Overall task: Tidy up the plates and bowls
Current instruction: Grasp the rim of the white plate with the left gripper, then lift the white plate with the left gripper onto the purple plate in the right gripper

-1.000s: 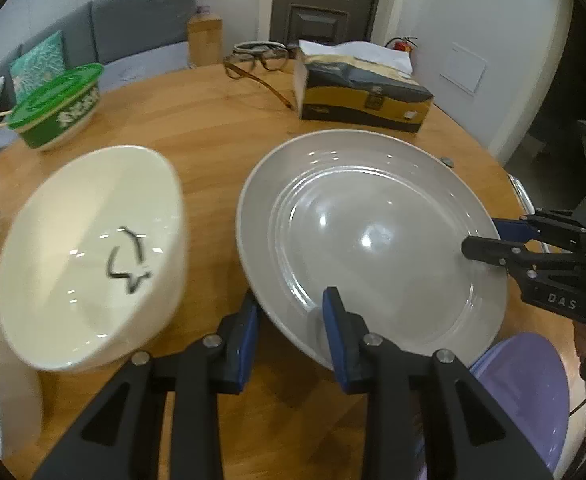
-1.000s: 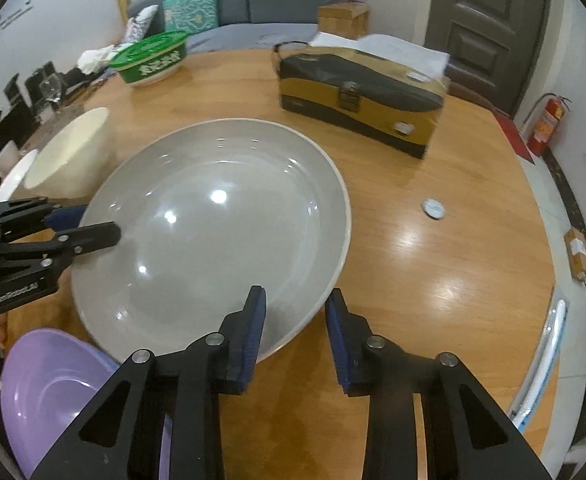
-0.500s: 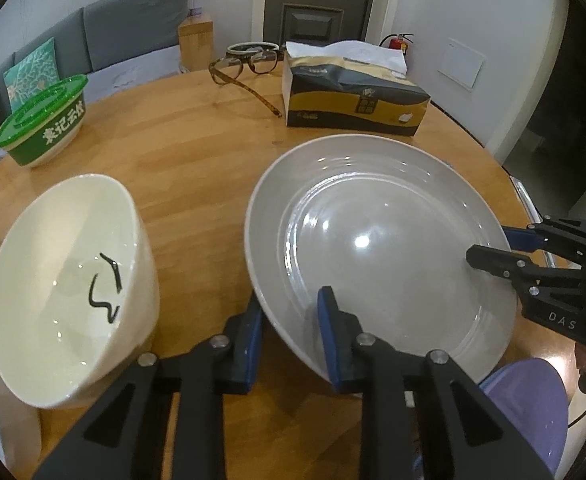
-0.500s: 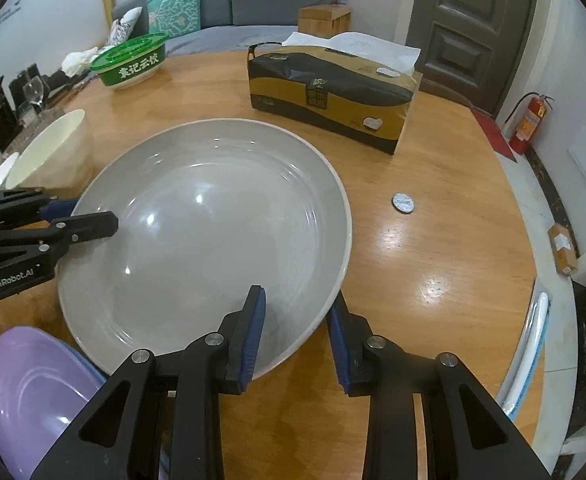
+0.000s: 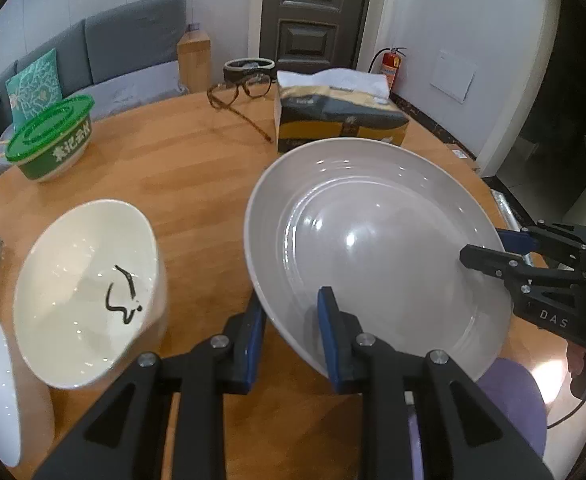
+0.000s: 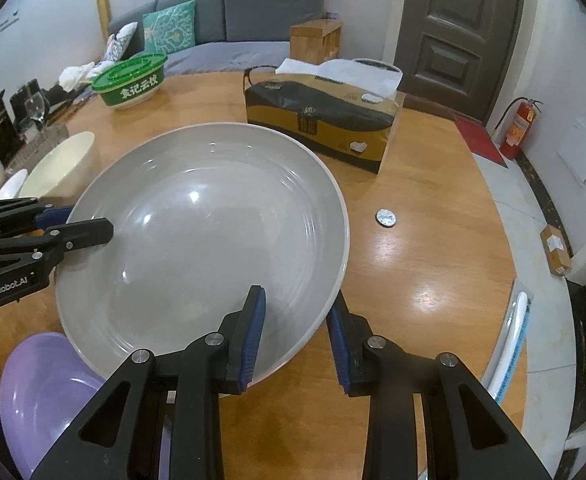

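We clamp the left gripper (image 5: 291,330) on the near-left rim of the large round grey ceramic plate (image 5: 373,248), one blue pad above the rim and one below; its jaws have just closed further. The right gripper (image 6: 297,338) pinches the opposite rim the same way, so the wide plate is carried from both sides and stays level. We judge that it hangs slightly above the round wooden table (image 5: 197,168), over the lilac plastic bowl (image 6: 41,392) and beside the cream ceramic bowl (image 5: 85,292), probably for stacking.
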Motion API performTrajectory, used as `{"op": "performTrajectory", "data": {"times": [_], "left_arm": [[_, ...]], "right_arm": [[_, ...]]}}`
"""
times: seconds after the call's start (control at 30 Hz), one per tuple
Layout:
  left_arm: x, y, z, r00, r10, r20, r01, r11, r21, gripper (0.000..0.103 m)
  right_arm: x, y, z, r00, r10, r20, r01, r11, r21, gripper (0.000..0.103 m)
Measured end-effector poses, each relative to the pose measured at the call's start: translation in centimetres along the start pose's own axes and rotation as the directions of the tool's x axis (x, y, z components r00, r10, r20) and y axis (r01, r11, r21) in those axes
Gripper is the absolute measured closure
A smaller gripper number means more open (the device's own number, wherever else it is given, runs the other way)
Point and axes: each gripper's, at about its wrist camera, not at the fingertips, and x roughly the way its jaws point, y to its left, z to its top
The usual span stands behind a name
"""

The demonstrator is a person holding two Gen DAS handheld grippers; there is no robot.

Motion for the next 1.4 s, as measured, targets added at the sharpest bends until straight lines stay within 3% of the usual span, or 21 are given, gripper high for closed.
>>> {"op": "performTrajectory", "data": {"times": [0.7,1.4], "left_arm": [[-8.3,-2.1,-3.4,0.994,-0.077,0.075,0.074,0.996,0.041,0.08],[-12.7,-3.1,-8.8,0.993,-0.096,0.064,0.091,0.992,0.089,0.08]], "right_arm": [[-9.3,2.7,-3.7,0.996,-0.045,0.07,0.046,0.999,-0.014,0.077],[-14.1,6.3,-8.8,0.996,-0.073,0.049,0.074,0.997,-0.028,0.075]]}}
